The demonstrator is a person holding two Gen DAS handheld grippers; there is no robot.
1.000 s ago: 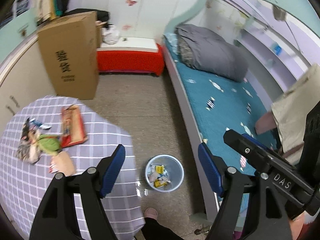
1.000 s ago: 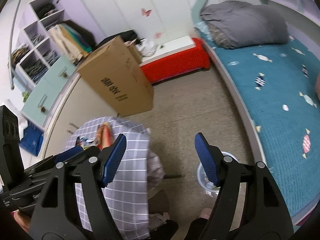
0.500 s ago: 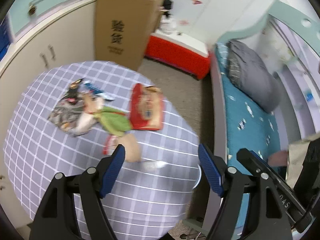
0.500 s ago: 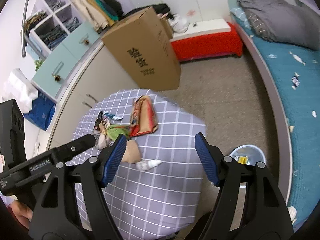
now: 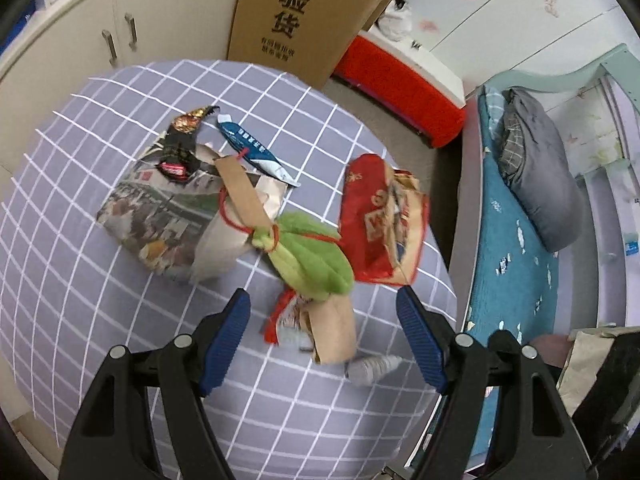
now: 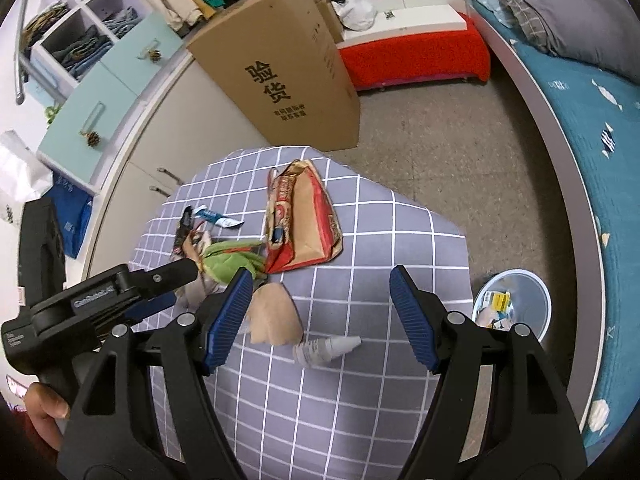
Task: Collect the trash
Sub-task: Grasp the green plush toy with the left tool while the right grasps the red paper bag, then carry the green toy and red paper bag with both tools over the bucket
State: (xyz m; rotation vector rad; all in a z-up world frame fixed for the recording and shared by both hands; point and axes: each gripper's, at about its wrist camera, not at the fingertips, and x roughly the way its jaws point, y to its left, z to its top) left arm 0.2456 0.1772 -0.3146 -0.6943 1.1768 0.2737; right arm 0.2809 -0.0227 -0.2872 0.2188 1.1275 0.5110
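Note:
Trash lies on a table with a grey checked cloth (image 5: 100,312) (image 6: 400,240): a red and brown paper bag (image 5: 380,220) (image 6: 304,216), a green cloth piece (image 5: 312,256) (image 6: 228,260), a newspaper wad (image 5: 156,216), a blue wrapper (image 5: 252,148), a brown paper scrap (image 5: 336,328) (image 6: 276,312) and a small grey bottle (image 5: 372,366) (image 6: 324,348). My left gripper (image 5: 324,332) hovers open above the brown scrap. My right gripper (image 6: 320,316) is open above the bottle and the scrap. Nothing is held. A pale blue bin (image 6: 516,304) with trash stands on the floor right of the table.
A tall cardboard box (image 5: 304,12) (image 6: 288,72) stands behind the table beside a red bench (image 5: 404,88) (image 6: 416,60). A bed with teal cover (image 5: 516,240) (image 6: 600,152) runs along the right. Cabinets (image 5: 120,40) line the left wall. A hand (image 6: 44,404) holds the left gripper's handle.
Both grippers have swung from the floor and bin over to the table and dropped closer to the trash. The left one has rolled. Both stay open and empty.

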